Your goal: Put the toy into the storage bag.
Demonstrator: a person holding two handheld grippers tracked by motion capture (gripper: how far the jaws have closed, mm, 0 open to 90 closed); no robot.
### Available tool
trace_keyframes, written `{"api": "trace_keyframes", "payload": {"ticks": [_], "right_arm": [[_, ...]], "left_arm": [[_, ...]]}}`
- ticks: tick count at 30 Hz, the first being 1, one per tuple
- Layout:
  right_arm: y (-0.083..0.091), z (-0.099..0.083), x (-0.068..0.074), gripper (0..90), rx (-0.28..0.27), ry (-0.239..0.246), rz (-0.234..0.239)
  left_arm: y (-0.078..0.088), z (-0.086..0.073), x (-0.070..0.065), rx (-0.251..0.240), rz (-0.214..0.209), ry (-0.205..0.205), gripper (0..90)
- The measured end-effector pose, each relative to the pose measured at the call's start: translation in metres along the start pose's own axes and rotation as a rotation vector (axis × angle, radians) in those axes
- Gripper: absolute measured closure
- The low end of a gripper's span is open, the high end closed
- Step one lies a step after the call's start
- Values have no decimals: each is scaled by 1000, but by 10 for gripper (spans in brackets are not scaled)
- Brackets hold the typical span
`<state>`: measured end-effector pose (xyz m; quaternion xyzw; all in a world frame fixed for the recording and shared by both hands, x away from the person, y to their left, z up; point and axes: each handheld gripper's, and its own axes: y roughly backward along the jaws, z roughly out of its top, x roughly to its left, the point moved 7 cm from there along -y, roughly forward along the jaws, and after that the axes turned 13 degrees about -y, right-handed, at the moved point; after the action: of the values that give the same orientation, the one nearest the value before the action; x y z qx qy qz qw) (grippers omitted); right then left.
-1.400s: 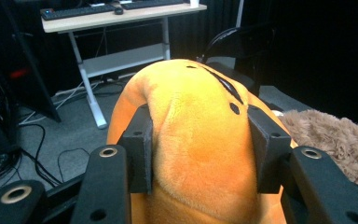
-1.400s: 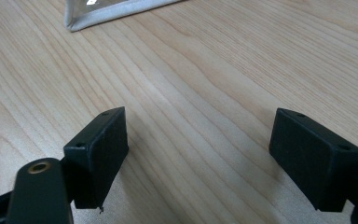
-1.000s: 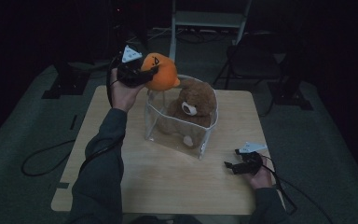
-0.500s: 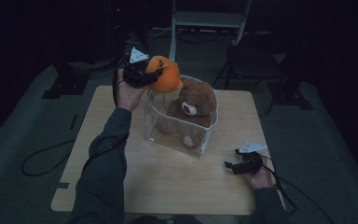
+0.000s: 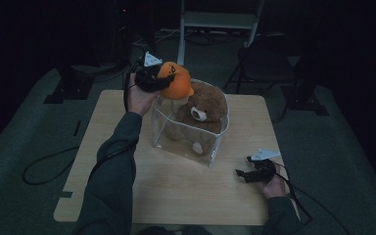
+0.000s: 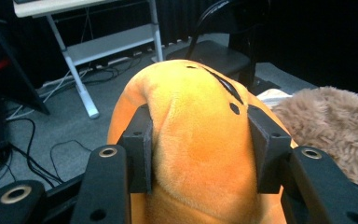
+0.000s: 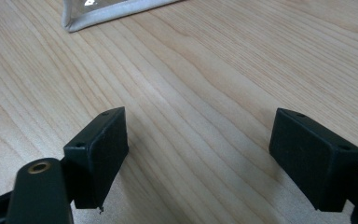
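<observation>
Above the far left rim of the clear bin [image 5: 215,142], an orange plush toy [image 5: 175,82] is clamped between the jaws of the left gripper [image 6: 200,140]. A brown teddy bear [image 5: 203,110] is seated inside the bin. On the wooden table [image 5: 176,191], the right gripper [image 7: 198,156] is rested with jaws spread and nothing held.
</observation>
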<state>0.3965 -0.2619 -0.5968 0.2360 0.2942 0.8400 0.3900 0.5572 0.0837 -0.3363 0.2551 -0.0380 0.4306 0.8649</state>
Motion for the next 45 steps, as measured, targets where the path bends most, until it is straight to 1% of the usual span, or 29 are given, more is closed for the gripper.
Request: {"api": "trace_keyframes", "payload": {"ticks": [4,15,18,23,28,36,45], "right_arm": [[0,0,0,186,0,0,0],[0,0,0,186,0,0,-1],[0,0,0,186,0,0,-1],[0,0,0,186,1,0,-1],[0,0,0,186,1,0,-2],[0,0,0,186,0,-4,-3],[0,0,-1,186,1,-7,-5]], "left_arm": [[-3,-1,1,-3,-2,17,520],[-6,-3,-6,18,-15,-15,520],[-7,-3,-6,19,-16,-11,520],[-6,-5,-8,27,-24,-15,520],[-6,-8,-8,26,-30,-2,520],[-7,-11,-9,34,-38,-2,520],[-7,-16,-10,37,-43,6,520]]}}
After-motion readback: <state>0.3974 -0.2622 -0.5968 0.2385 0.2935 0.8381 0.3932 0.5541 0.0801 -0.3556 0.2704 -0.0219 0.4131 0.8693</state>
